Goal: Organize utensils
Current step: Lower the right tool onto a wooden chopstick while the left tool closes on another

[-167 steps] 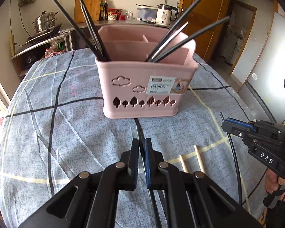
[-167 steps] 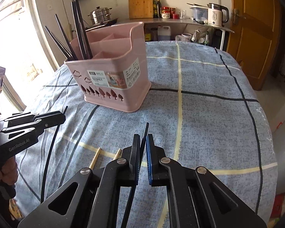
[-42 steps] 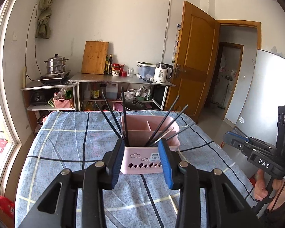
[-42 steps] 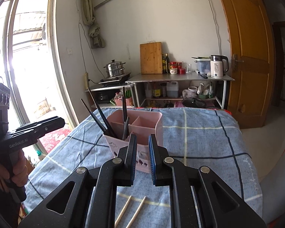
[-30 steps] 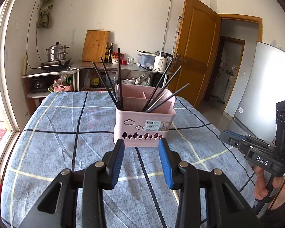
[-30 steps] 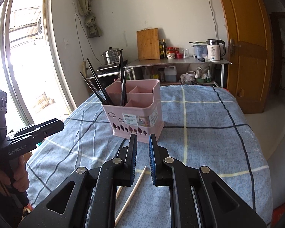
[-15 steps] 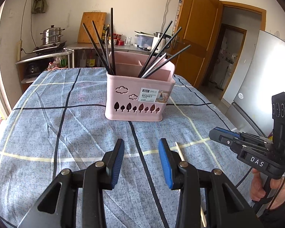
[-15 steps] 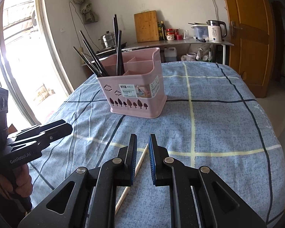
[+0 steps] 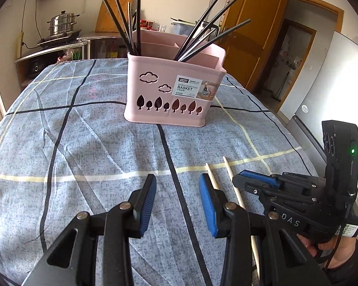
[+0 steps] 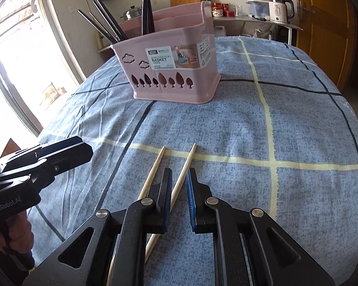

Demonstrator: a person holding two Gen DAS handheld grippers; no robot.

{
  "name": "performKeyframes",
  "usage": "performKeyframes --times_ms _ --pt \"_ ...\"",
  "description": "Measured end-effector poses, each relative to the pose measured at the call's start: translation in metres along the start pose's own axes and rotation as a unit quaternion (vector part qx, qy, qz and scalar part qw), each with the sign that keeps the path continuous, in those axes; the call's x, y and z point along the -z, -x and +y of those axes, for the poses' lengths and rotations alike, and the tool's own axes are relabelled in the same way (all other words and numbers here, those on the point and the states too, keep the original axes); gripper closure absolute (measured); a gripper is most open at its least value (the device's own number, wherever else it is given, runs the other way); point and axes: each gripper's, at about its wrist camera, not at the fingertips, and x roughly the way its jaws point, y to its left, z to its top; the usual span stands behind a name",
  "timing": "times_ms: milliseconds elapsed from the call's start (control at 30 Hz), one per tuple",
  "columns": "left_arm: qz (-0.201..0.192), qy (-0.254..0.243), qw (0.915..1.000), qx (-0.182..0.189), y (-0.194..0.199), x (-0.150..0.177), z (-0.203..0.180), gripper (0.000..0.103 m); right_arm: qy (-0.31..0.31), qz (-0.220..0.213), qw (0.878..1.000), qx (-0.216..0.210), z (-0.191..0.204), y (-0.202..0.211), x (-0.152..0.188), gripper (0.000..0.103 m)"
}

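The left gripper (image 9: 177, 186) hovers with jaws wide apart over the blue checked cloth (image 9: 83, 143). Right of it, two wooden chopsticks (image 10: 182, 174) lie near; the right gripper (image 10: 179, 178) straddles one, jaws slightly apart. The pink basket (image 9: 174, 90) stands far, holding black chopsticks (image 9: 131, 21).

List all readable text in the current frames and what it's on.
"BASKET": sticker on the pink utensil basket; above it roughly "DIVIDED CHOPSTICKS", below it "0129". The brand box is too blurred to read.
"DAS": side of the right hand-held gripper, seen from the left wrist.
"GenRobot.AI": side of the left hand-held gripper, seen from the right wrist.
The sticker's side panel print is too small to read.
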Motion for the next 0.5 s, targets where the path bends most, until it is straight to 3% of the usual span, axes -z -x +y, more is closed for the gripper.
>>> performKeyframes --times_ms 267,500 --pt "0.018 -0.003 0.9997 0.013 -0.011 -0.001 -0.009 0.064 0.027 0.013 0.999 0.012 0.001 -0.003 0.005 0.093" --pt "0.048 -0.014 0.9983 0.030 -0.033 -0.001 -0.028 0.064 0.021 0.019 1.000 0.013 -0.027 0.008 0.007 0.093"
